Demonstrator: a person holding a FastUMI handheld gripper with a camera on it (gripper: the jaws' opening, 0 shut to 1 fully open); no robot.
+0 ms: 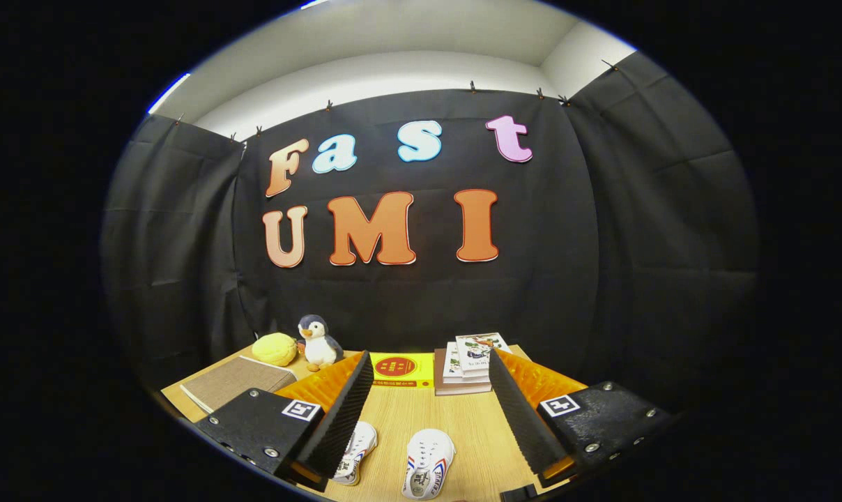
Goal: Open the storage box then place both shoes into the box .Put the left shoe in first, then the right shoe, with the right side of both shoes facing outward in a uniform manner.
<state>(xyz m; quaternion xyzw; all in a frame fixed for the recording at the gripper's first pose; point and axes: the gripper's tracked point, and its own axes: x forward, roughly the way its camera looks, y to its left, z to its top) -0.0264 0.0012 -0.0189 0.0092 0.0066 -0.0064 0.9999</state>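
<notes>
Tongs (431, 411) spread wide, holding nothing. Two white shoes (426, 464) low on the table (400, 418) between the fingers (341, 411), one beside the left finger. Books (471, 362) and penguin (318, 341) beyond. Probably opening step first: calls for finding the box.

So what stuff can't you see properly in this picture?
- Left white shoe: gripper view, its outer side is hidden behind the left finger of the open gripper.
- Right white shoe: its heel end is cut off at the view's lower edge.
- Stacked books: cover print too small to read.
- Notebook: near corner hidden by the gripper body.
</notes>
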